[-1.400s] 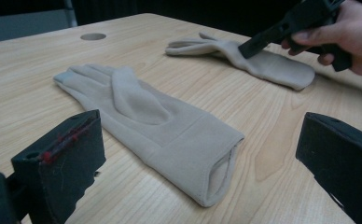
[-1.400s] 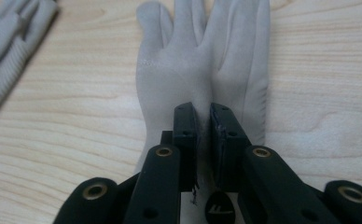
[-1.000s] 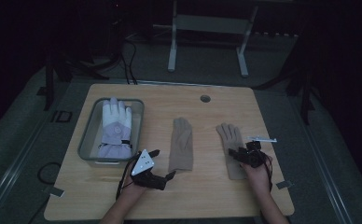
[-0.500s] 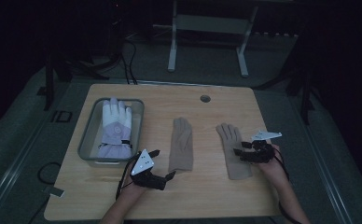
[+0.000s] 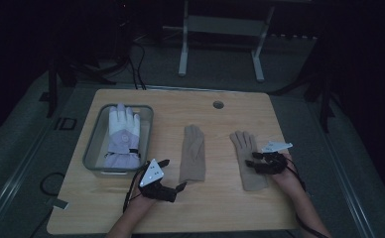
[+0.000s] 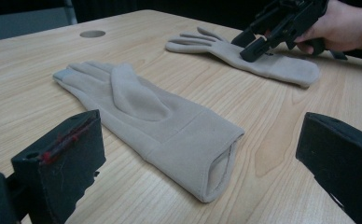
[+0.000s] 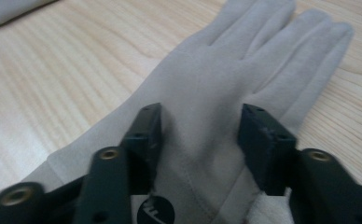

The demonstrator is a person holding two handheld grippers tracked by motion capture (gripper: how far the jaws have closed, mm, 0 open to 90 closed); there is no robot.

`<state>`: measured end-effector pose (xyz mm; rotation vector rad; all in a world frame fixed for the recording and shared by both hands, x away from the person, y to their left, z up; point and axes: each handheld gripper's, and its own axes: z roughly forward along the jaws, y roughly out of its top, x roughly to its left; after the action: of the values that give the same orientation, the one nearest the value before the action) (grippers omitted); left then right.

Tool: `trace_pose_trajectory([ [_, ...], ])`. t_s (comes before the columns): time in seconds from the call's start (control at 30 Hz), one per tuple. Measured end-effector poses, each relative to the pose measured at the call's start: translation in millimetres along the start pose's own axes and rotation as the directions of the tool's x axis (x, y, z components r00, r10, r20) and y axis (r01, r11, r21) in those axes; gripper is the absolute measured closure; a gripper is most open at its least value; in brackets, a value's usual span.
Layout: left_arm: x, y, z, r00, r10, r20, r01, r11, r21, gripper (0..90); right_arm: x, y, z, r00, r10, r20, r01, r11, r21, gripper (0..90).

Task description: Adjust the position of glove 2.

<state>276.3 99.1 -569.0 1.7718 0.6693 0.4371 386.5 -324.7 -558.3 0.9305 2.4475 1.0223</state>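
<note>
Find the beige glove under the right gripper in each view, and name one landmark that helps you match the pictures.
High view: the right glove lies right of centre on the table, fingers pointing away, the right gripper over its palm.
Left gripper view: upper right, far glove, right gripper on it.
Right gripper view: centre, glove between the jaws.
Shared landmark: the other beige glove beside it, top left corner.

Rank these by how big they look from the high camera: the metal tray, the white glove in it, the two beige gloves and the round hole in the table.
1. metal tray
2. white glove
3. left beige glove and right beige glove: they look alike, so no ranking between them
4. round hole, clearly smallest
</note>
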Motion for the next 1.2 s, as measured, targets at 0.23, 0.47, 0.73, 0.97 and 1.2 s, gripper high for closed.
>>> trace_pose_trajectory([
  [0.23,-2.6,0.1,1.9,0.9999,0.011,0.002,-0.011,0.9999,0.01,1.3,5.0,4.6,0.0,0.9955,0.052,0.079,-0.054,0.998,0.019,78.0],
  [0.47,-1.7,0.2,1.7,1.0,0.006,-0.005,-0.006,1.0,0.008,1.3,12.1,10.9,-4.3,0.9748,0.184,0.127,-0.182,0.983,-0.023,81.0],
  [0.73,-0.9,-0.1,1.4,1.0,0.004,-0.006,-0.004,0.9999,0.011,1.3,20.0,31.1,-11.4,0.9638,0.247,0.1,-0.238,0.967,-0.095,81.1],
  [0.97,-0.5,0.1,1.1,1.0,0.006,-0.006,-0.006,0.9999,0.009,1.3,38.4,63.6,-19.2,0.9623,0.259,0.084,-0.243,0.957,-0.161,81.0],
  [1.2,0.3,0.6,-0.1,0.9999,0.002,-0.01,-0.002,1.0,0.003,1.2,58.7,95.9,-12.1,0.9603,0.272,0.063,-0.255,0.947,-0.198,80.9],
])
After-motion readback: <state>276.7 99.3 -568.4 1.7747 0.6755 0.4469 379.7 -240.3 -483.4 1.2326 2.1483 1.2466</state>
